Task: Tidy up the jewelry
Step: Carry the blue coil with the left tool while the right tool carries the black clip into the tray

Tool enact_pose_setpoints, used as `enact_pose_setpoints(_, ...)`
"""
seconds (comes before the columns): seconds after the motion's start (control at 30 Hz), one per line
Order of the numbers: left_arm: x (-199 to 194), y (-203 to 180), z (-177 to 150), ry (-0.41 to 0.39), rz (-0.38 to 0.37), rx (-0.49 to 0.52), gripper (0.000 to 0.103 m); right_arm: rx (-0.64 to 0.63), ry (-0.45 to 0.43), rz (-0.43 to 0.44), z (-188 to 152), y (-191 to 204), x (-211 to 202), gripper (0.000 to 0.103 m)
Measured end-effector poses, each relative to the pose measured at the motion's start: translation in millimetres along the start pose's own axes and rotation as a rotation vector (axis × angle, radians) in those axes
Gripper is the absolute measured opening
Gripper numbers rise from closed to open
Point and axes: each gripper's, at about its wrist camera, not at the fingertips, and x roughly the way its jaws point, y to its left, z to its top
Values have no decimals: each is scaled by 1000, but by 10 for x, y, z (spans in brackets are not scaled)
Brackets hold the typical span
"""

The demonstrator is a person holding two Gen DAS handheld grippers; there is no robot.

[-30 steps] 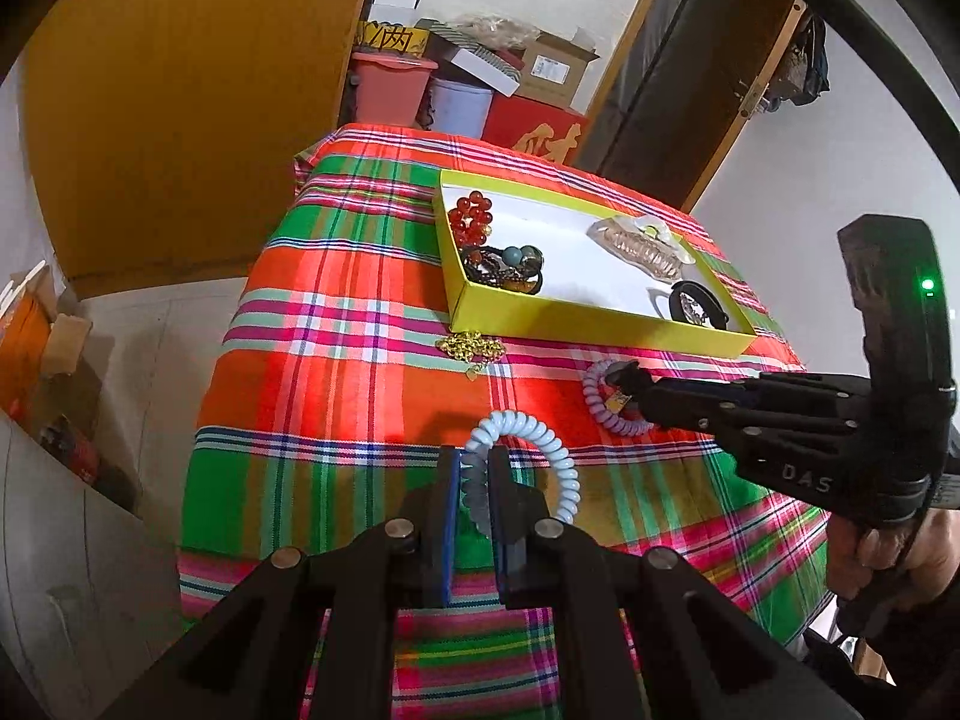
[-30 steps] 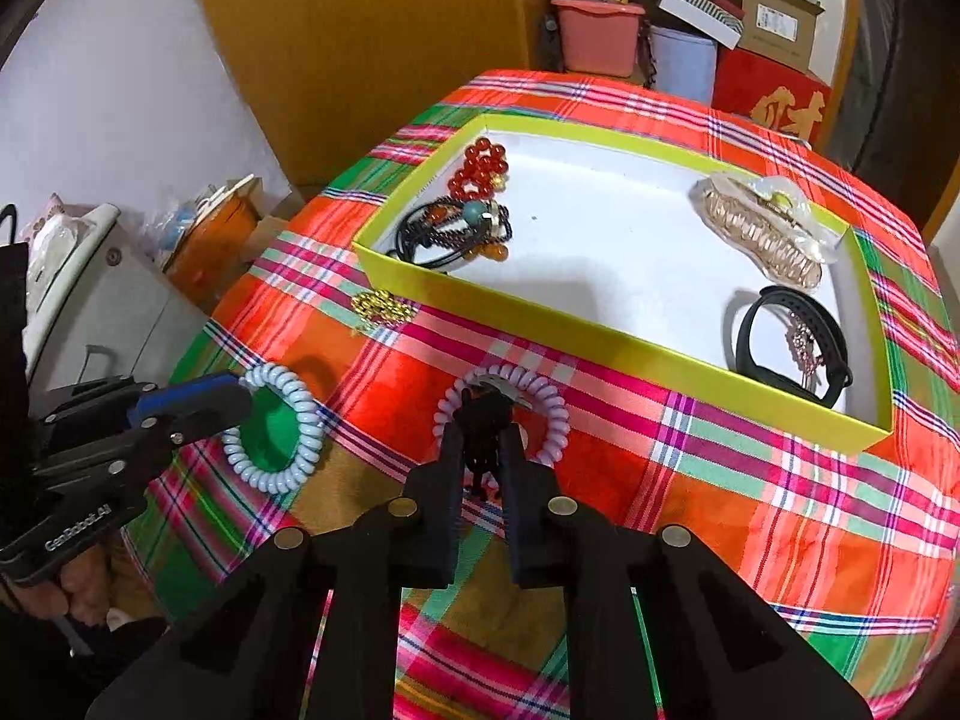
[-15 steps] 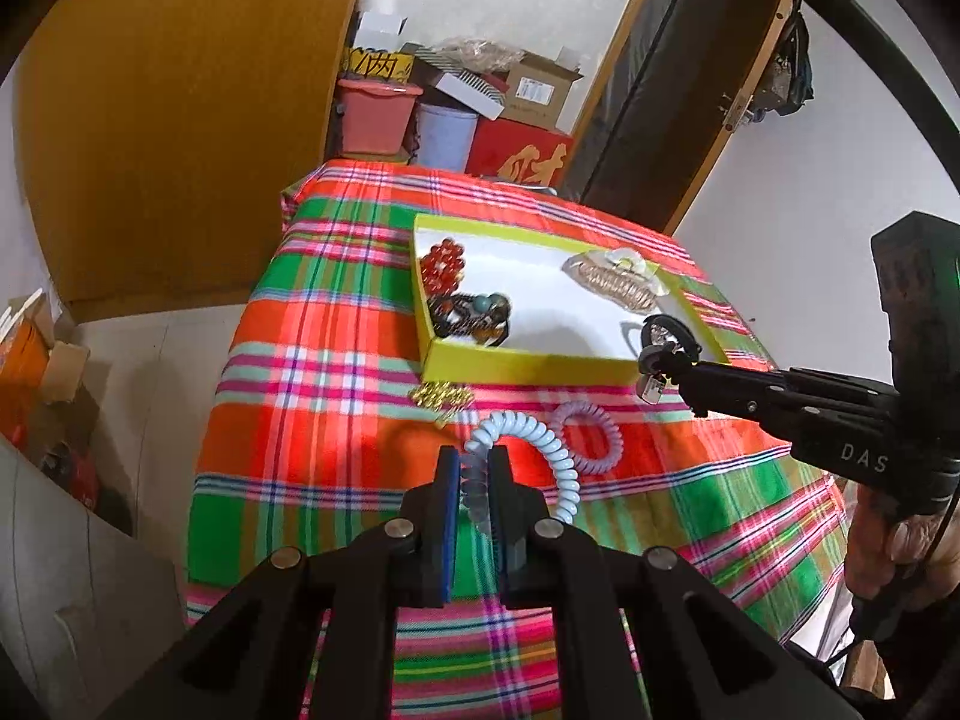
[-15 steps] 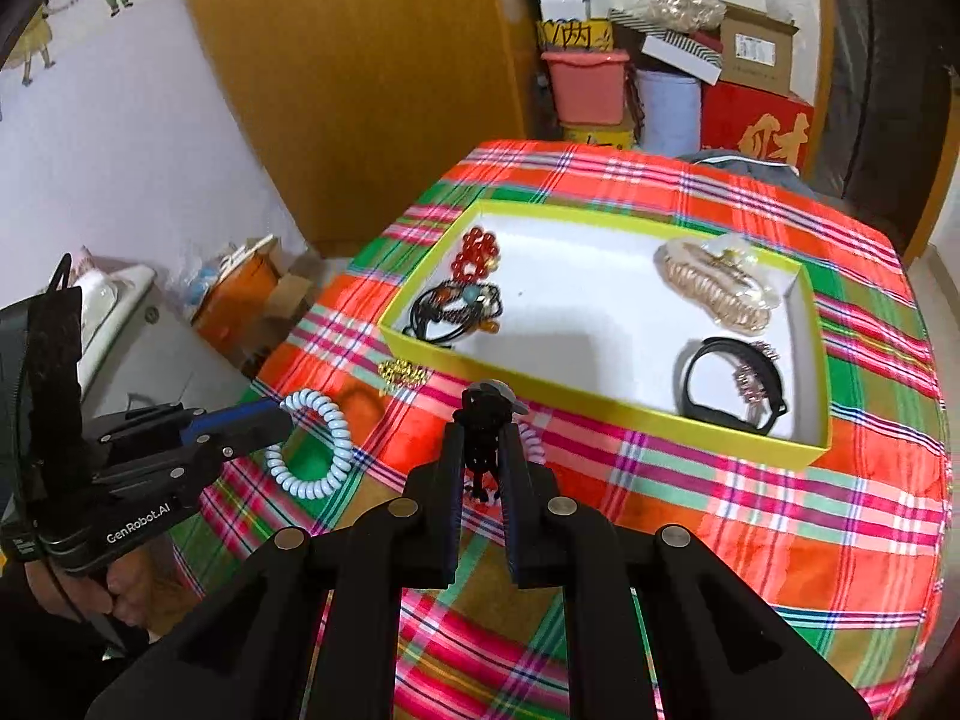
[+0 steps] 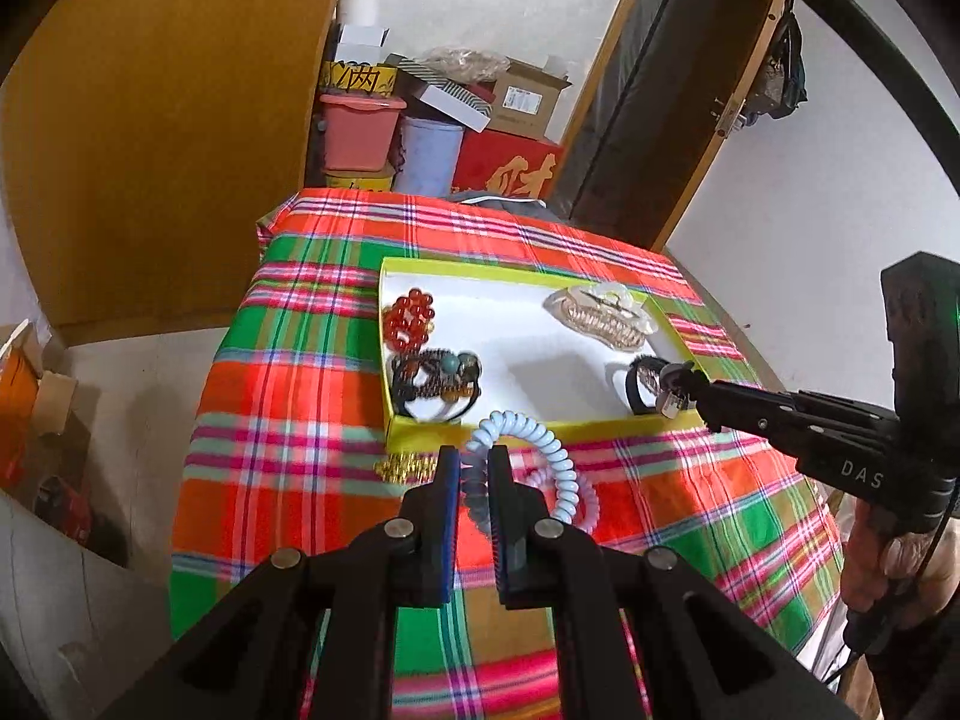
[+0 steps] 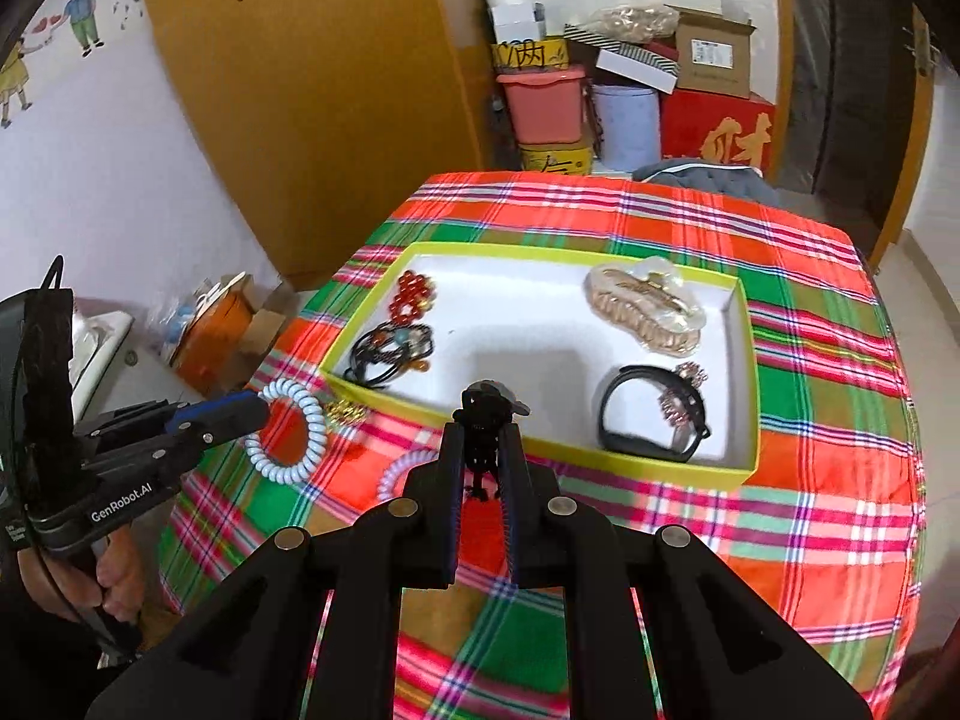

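Observation:
A yellow-rimmed white tray point(image 5: 540, 429) point(image 6: 744, 384) sits on a plaid tablecloth and holds red beads point(image 5: 410, 320), dark beaded bracelets point(image 5: 435, 381), a gold hair claw point(image 5: 600, 315) and a black band point(image 6: 651, 417). My left gripper point(image 5: 474, 471) point(image 6: 258, 414) is shut on a pale blue spiral hair tie point(image 5: 555, 459) point(image 6: 288, 429), held above the cloth before the tray's near left corner. My right gripper point(image 6: 485, 450) point(image 5: 675, 387) is shut on a small dark clip point(image 6: 489, 408), held above the tray's near edge. A pink spiral tie point(image 6: 399, 471) and a gold trinket point(image 5: 405, 468) lie on the cloth.
The table point(image 6: 810, 540) drops off on all sides. Boxes and bins point(image 6: 600, 90) stand behind it by a wooden wardrobe point(image 6: 312, 90). Cartons point(image 6: 222, 330) lie on the floor at left. A dark doorway point(image 5: 648, 120) is at the back right.
Both grippers have risen and pulled back from the table with their items. The pink spiral tie was left on the cloth. The right gripper's clip now hangs over the tray's near edge.

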Motion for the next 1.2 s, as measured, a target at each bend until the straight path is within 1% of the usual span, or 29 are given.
enact_pose_setpoints(0.23,243,-18,259,8,-1,5,9,20,-3,-8,155,-178,153,11)
enact_pose_setpoints(0.5,645,-44,528,34,-3,14,9,39,23,-16,297,-365,443,11)
enact_pose_setpoints(0.87,1122,-59,732,78,3,35,9,65,70,-39,418,-570,855,11)
enact_pose_setpoints(1.13,1357,-63,765,129,19,37,9,50,119,-60,459,-576,1029,11)
enact_pose_setpoints(1.2,1401,-57,761,139,21,35,9,52,116,-58,479,-580,1043,11)
